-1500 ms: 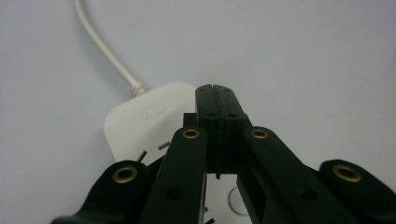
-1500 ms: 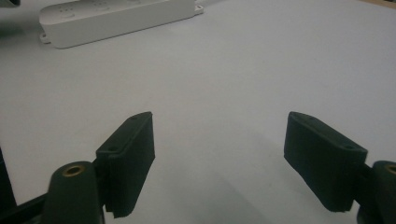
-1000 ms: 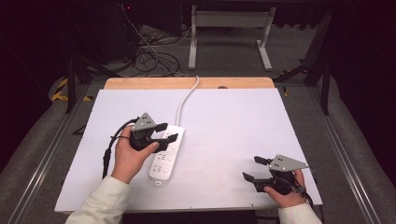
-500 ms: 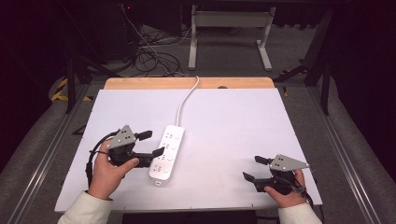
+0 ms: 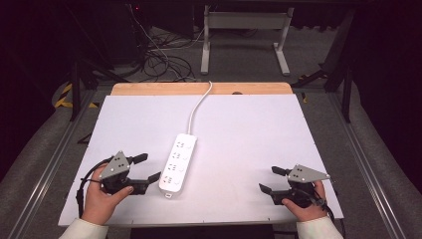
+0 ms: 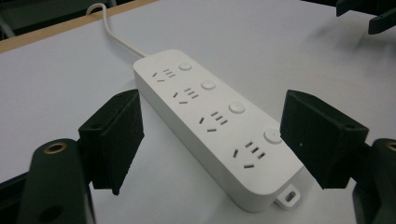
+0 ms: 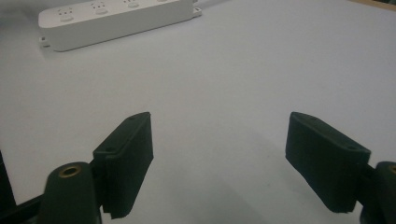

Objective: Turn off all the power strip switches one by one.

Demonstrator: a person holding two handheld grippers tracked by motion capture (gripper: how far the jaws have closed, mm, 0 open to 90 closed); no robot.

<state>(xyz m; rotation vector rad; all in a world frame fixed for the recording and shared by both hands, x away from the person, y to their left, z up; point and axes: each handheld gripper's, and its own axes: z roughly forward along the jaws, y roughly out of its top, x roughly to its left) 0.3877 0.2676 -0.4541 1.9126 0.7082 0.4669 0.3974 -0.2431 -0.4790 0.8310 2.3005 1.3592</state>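
A white power strip [image 5: 178,162] with several sockets and round buttons lies on the white table top, and its cord [image 5: 199,107] runs off over the far edge. My left gripper [image 5: 148,168] is open just left of the strip and clear of it. Its jaws have just been opening, with nothing gripped. In the left gripper view the strip [image 6: 210,116] lies ahead between the two wide-apart pads of the left gripper [image 6: 219,137]. My right gripper [image 5: 268,179] stands open and empty near the front right corner. In the right gripper view, the right gripper [image 7: 231,163] faces bare table, with the strip [image 7: 112,21] far off.
The white board [image 5: 249,129] ends in a wooden strip [image 5: 149,88] at the back. Beyond it are tangled floor cables [image 5: 164,64] and a metal table frame [image 5: 244,30]. Metal rails [image 5: 54,159] run along both sides of the table.
The left gripper drew back from the power strip, leftward and toward the front edge, and its jaws opened wider. The strip and the right gripper stayed put.
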